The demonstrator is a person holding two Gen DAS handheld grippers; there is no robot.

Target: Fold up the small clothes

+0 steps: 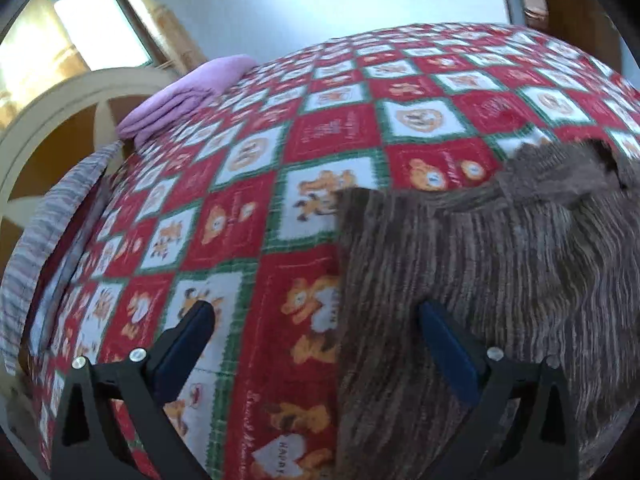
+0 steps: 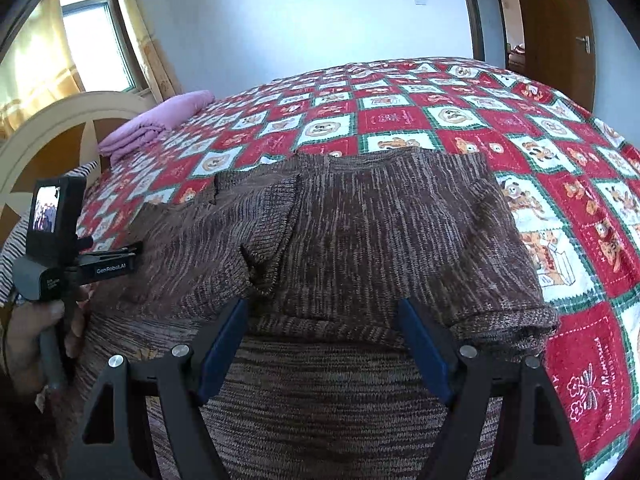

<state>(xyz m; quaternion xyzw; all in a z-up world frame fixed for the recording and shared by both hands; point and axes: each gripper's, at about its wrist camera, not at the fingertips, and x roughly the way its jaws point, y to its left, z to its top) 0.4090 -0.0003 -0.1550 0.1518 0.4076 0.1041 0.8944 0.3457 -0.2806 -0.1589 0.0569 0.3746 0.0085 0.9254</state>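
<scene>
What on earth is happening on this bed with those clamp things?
A person is folding a brown knitted garment spread on a bed covered by a red, white and green bear-patterned blanket. They hold a two-finger gripper in each hand. The right gripper hangs open over the garment, gripping nothing. The left gripper is open too, straddling the garment's side edge. A folded pink cloth lies near the headboard.

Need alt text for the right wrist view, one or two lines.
A brown knit garment lies partly folded on a red-and-white teddy-print bedspread, the open right gripper above its near edge. The left gripper shows at left.
</scene>
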